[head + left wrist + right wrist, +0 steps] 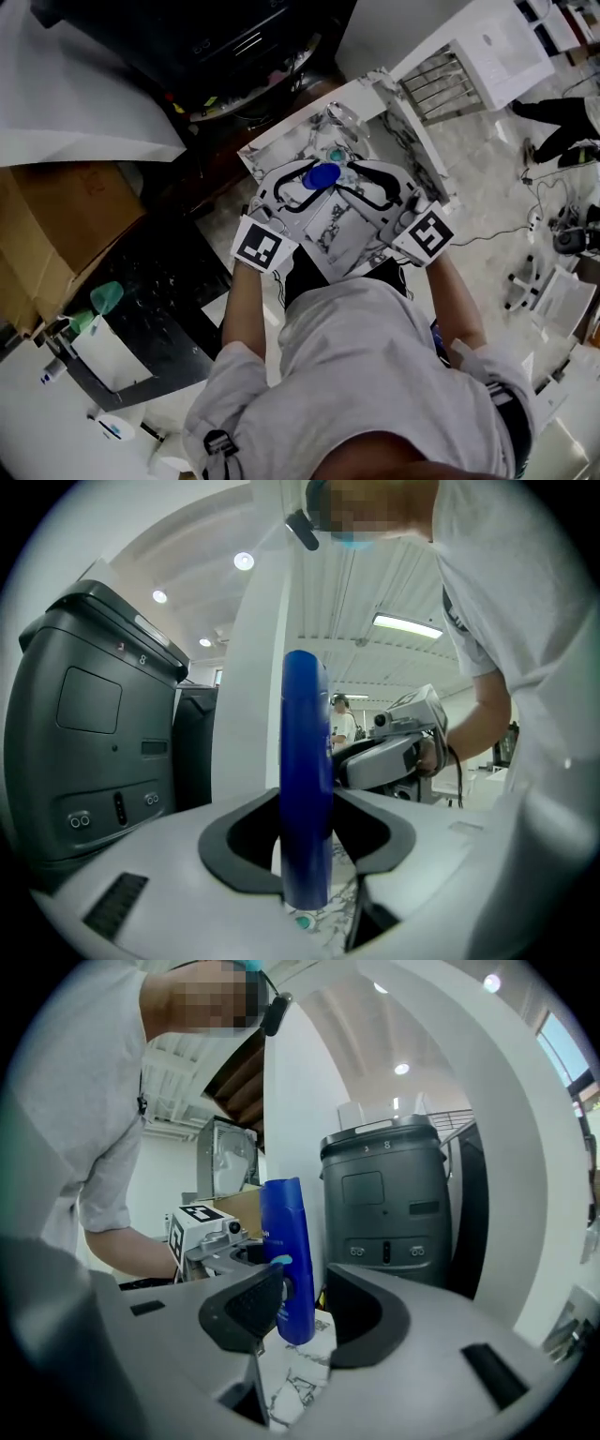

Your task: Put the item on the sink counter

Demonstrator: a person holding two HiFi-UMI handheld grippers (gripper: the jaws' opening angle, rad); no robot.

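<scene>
I am looking at one blue bottle (322,175) of smooth, glossy plastic. It is flat-sided and looks slim edge-on. It is standing upright in the air, with its base showing above the sink counter (330,234), whose top is white stone with grey marble veining.

I am counting two grippers. Each has a white moulded shell, two dark curved pads and one black-and-white marker cube (258,246).

The left gripper (306,850) is clamping the bottle low on its body, with both pads pressing its flat faces. The right gripper (302,1307) is facing it from the opposite side with its jaws parted. The bottle is sitting just past its tips, with one pad right beside it and the other clear of it.

Both of the person's bare forearms are reaching forward over the counter, and the grippers are angling inward toward each other.
</scene>
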